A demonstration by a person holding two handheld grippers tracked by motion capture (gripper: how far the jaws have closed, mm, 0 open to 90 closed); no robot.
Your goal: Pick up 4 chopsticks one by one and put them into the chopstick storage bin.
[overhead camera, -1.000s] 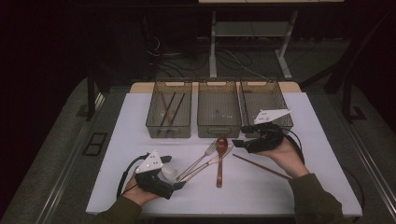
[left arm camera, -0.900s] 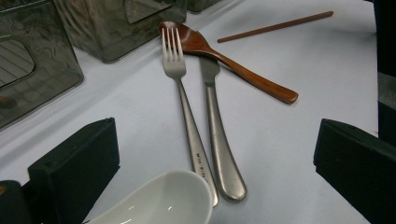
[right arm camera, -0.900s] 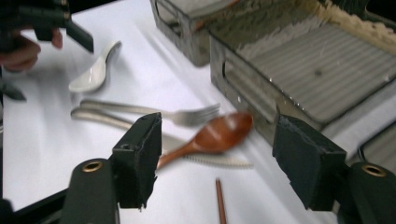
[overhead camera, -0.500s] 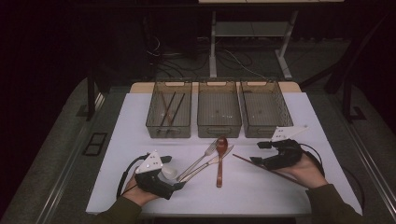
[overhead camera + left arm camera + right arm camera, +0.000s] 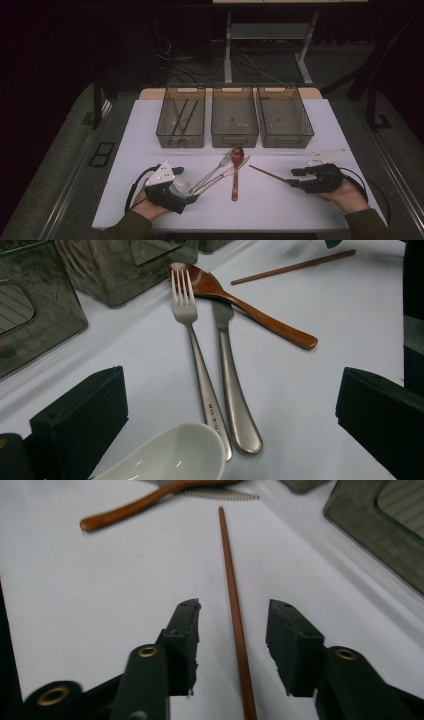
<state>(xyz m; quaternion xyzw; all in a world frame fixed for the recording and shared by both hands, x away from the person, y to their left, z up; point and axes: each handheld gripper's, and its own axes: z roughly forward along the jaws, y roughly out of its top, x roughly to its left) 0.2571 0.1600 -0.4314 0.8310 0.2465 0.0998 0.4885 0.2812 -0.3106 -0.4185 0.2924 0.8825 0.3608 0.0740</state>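
Right gripper view: right gripper (image 5: 232, 645) straddles brown chopstick (image 5: 231, 587) lying flat on white worktop (image 5: 75, 605); fingers have just been closing, not yet touching. Chopstick thin, stiff, light, likely to roll; grip near thick end. Left gripper (image 5: 230, 425) fingers spread.

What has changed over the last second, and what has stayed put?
The right tool moved from in front of the right-hand bin down to the table and now straddles the near end of the single chopstick. Its jaws have just been closing, with gaps still showing on both sides, so nothing is gripped yet. The left tool, fork, knife and wooden spoon stayed as they were.
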